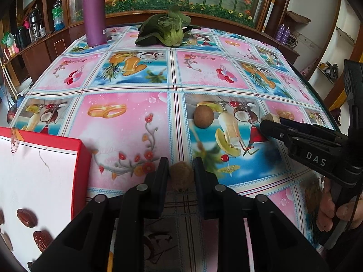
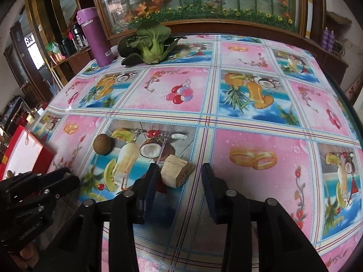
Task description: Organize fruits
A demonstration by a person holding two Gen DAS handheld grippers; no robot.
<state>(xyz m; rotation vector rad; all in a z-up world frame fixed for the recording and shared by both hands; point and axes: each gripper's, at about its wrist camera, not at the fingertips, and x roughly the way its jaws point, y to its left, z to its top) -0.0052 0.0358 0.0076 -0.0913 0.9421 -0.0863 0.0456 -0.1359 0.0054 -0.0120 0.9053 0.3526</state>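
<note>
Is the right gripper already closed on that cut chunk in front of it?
No. In the right wrist view the right gripper stands open, the pale cut chunk lying beside its left finger on the tablecloth.

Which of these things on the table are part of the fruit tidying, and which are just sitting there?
Part of the job:
- small brown fruit between the left hand-held gripper fingers
- round brown fruit
- red box with dates
- cut chunk by the open right hand-held gripper, possibly

Just lying about:
- purple flask
- leafy greens

home dining room: patterned tablecloth (image 2: pixel 249 122), wooden sideboard (image 1: pixel 68 34)
</note>
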